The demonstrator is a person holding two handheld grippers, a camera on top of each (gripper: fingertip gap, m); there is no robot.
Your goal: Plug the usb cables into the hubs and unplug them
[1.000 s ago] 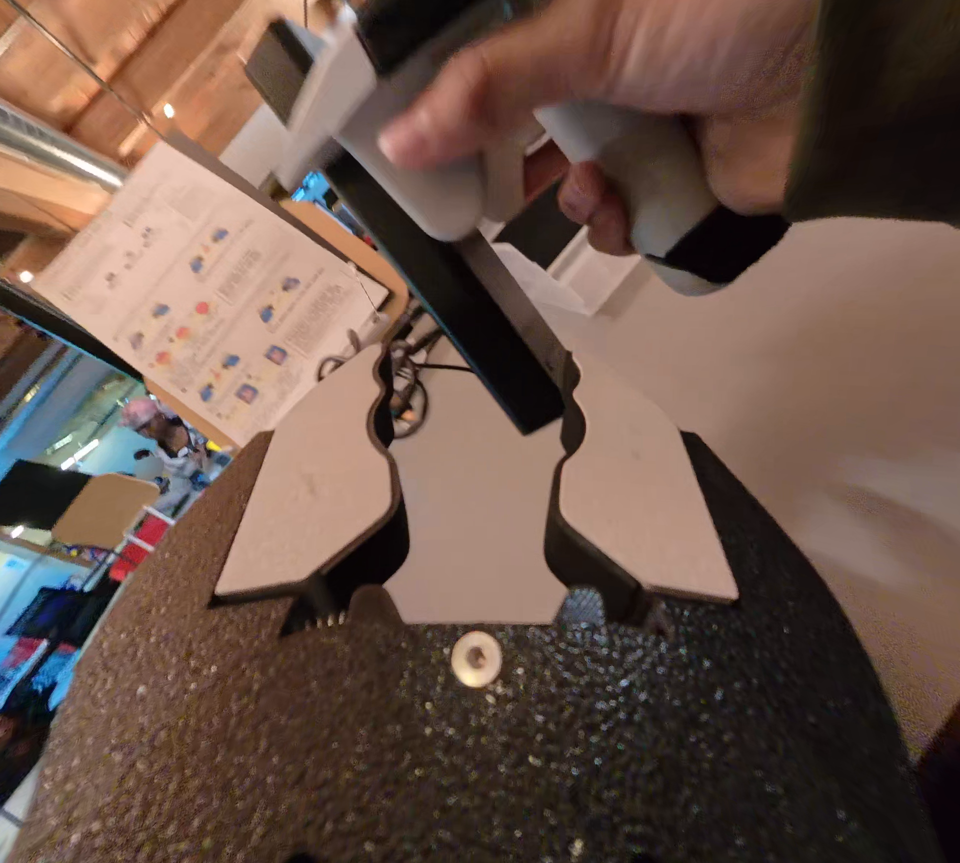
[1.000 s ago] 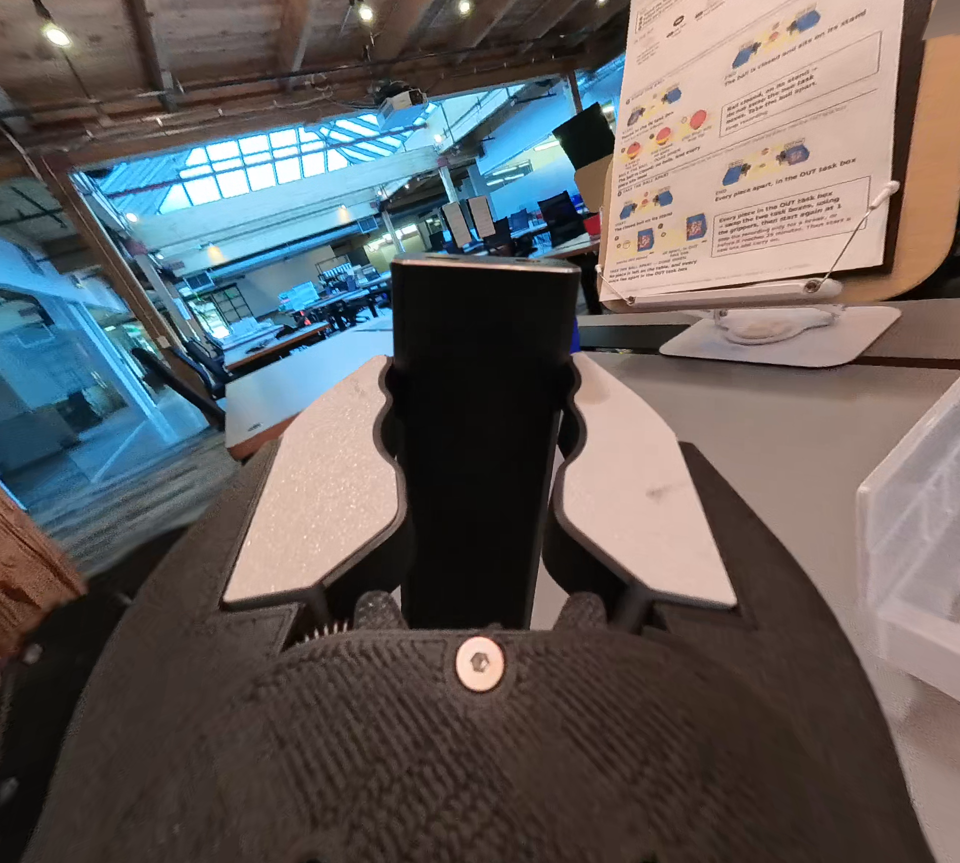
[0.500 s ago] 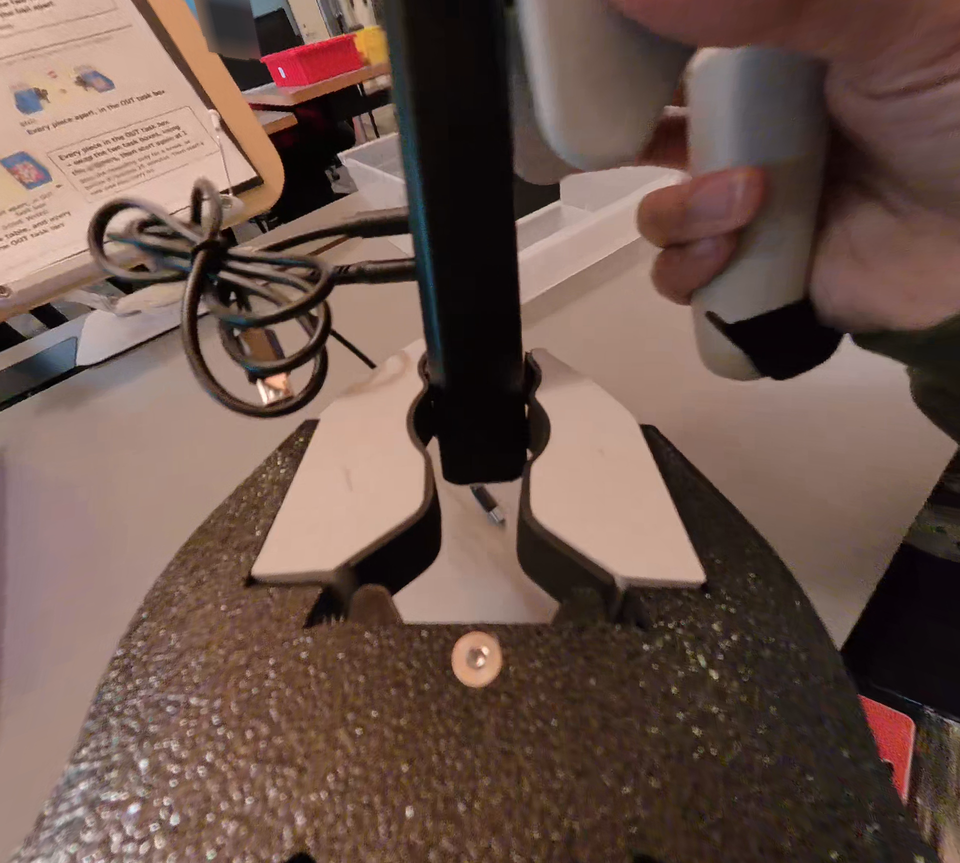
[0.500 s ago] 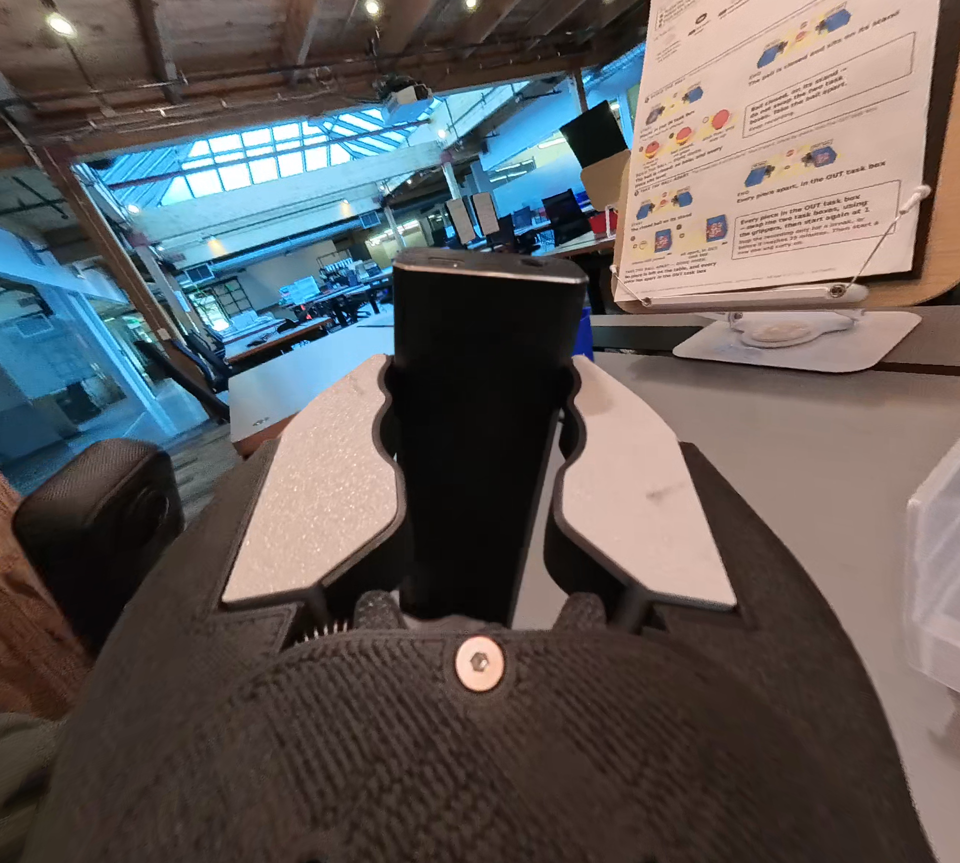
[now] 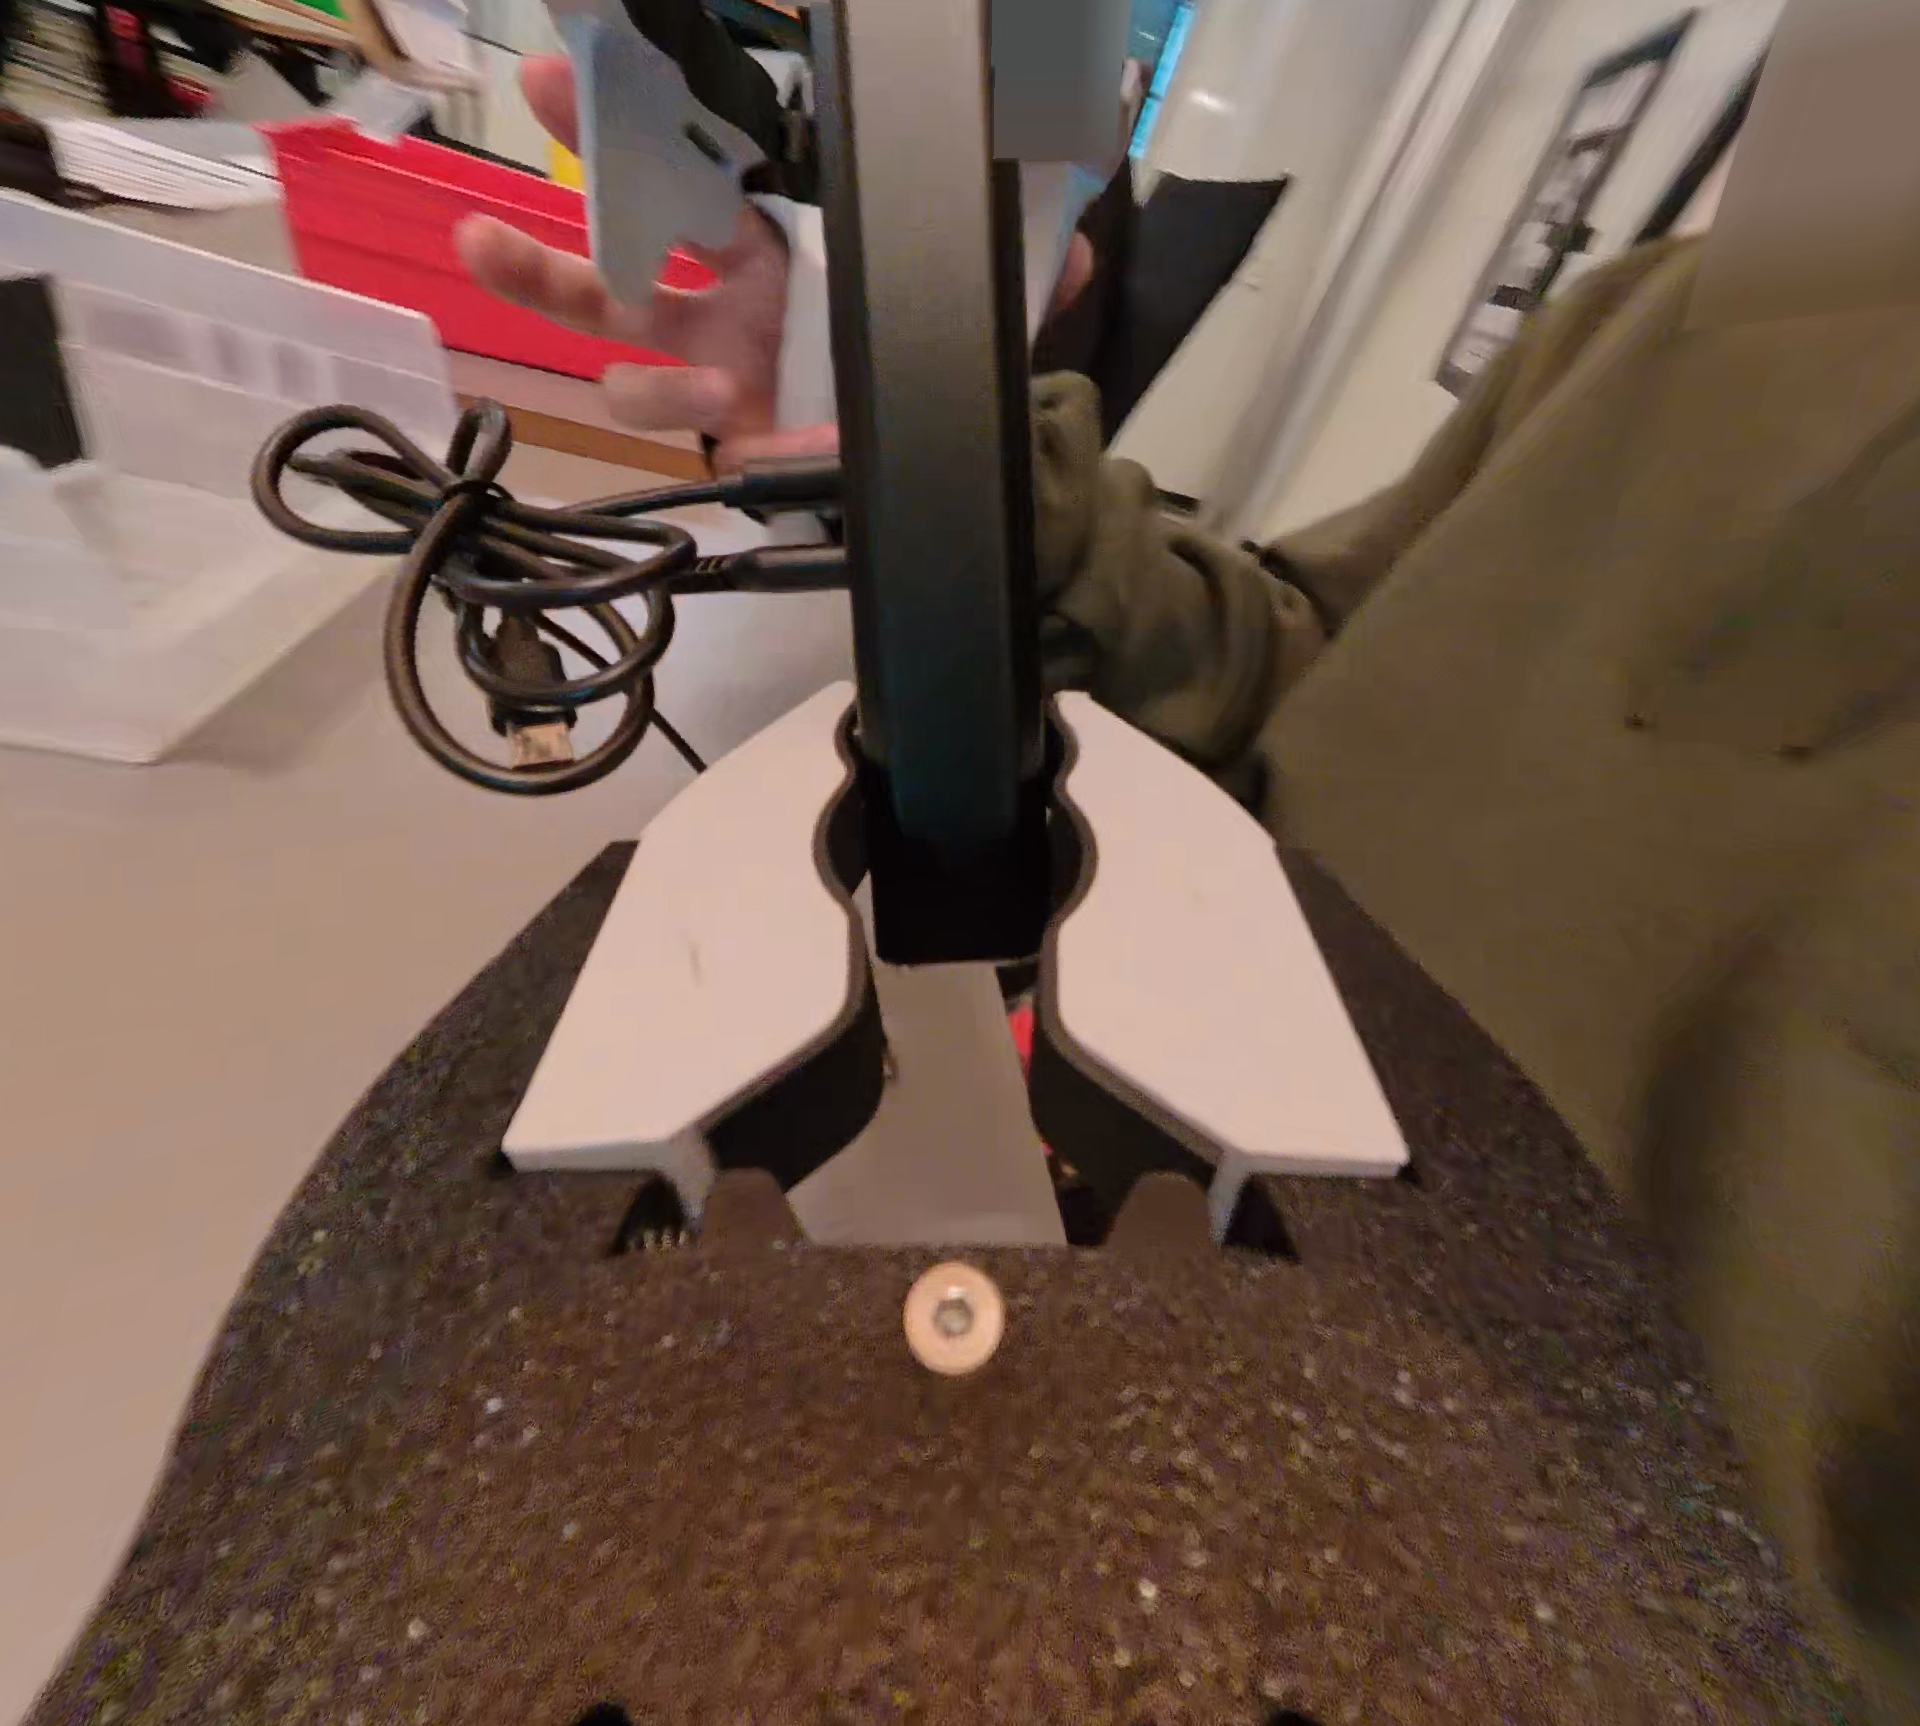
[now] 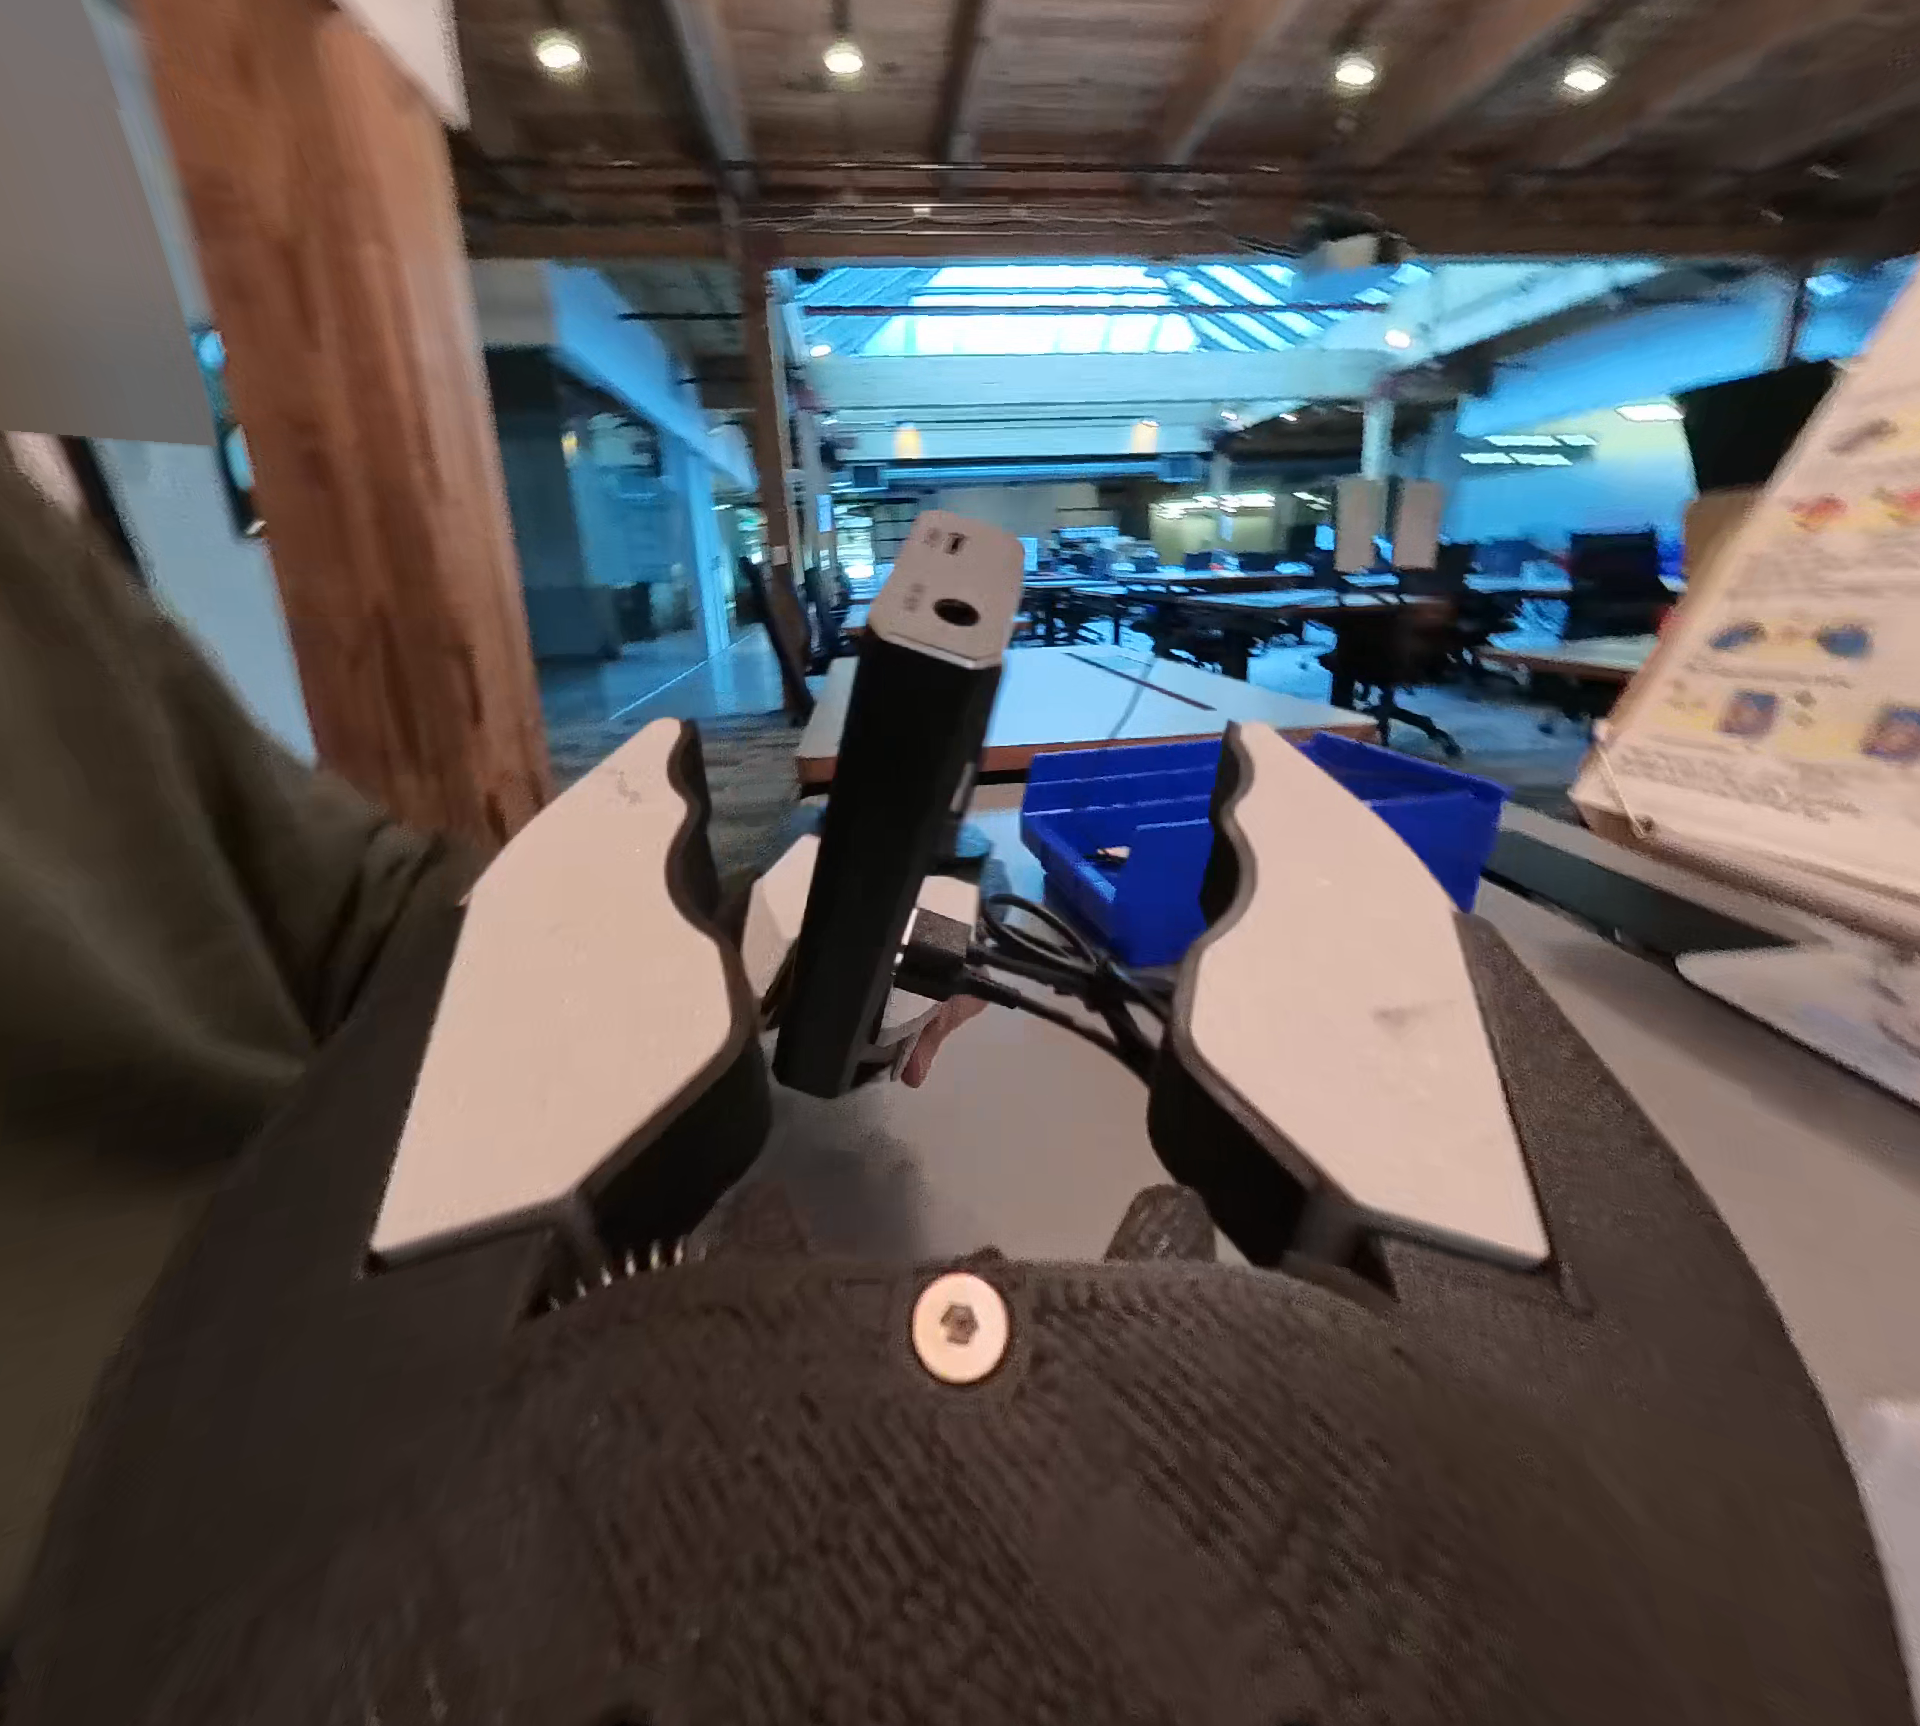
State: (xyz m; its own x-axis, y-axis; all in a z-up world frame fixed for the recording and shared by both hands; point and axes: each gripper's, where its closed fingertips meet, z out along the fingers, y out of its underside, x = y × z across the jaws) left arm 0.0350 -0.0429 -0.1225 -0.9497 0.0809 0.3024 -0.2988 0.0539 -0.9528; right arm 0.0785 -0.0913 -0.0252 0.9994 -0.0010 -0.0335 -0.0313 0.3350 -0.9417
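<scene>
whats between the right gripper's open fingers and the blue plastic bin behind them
In the right wrist view, the black cables plugged into the upright black hub lie before the blue bin.

The pale grey table [image 6: 1049, 1146] spreads under and ahead of the right tool [image 6: 956, 855]. On it, just beyond that tool's right finger, sits a blue bin [image 6: 1382, 803], and farther right a paper sheet stand [image 6: 1766, 990]. Left of the left tool [image 5: 951, 803], white trays [image 5: 177, 533] rest on the table.
</scene>
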